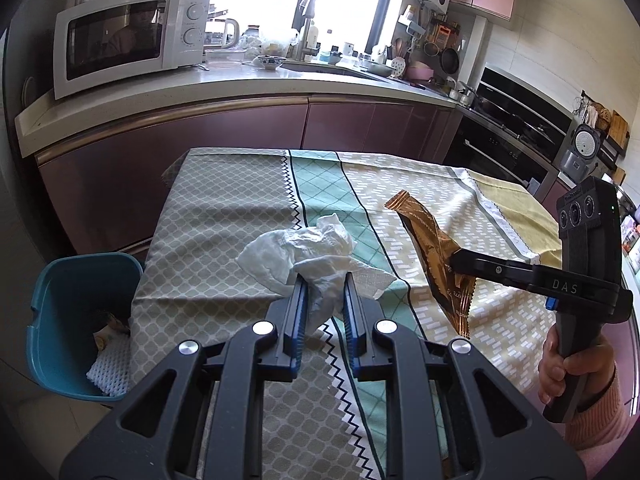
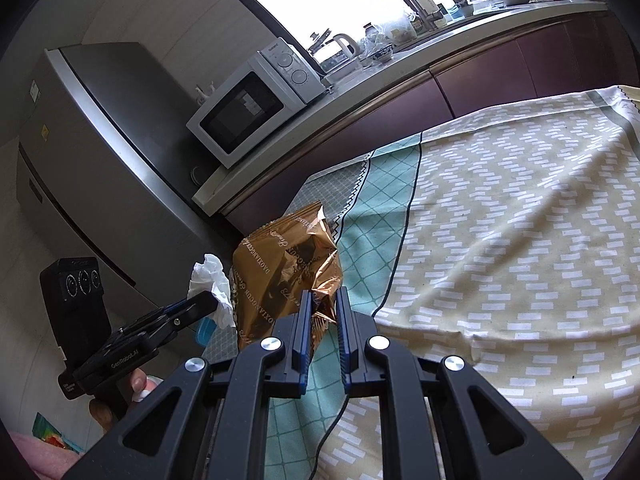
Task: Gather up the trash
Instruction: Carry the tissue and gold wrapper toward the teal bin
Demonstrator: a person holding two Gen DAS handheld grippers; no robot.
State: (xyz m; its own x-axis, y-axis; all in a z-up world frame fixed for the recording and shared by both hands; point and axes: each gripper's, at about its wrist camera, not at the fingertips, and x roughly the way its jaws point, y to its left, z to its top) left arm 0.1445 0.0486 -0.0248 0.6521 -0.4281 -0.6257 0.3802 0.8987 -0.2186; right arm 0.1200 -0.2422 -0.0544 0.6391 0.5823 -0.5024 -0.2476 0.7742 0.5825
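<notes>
Pinching a crumpled tissue [image 1: 304, 256] in my left gripper [image 1: 325, 280], I hold it just above the tablecloth [image 1: 224, 208]; my right gripper [image 2: 323, 300] clamps a gold wrapper [image 2: 288, 264] lifted off the table. Beyond, a blue bin [image 1: 68, 320] sits by the table's left edge.

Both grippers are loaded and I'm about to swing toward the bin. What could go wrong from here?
1. The left gripper pinches only one fold of the crumpled tissue; most of it hangs loose and could tear or slip out.
2. The right gripper grips the gold wrapper by one crinkled end; slick foil may slide free.
3. The blue bin sits below the table's left edge, so the right gripper must cross past the left and may bump it.
</notes>
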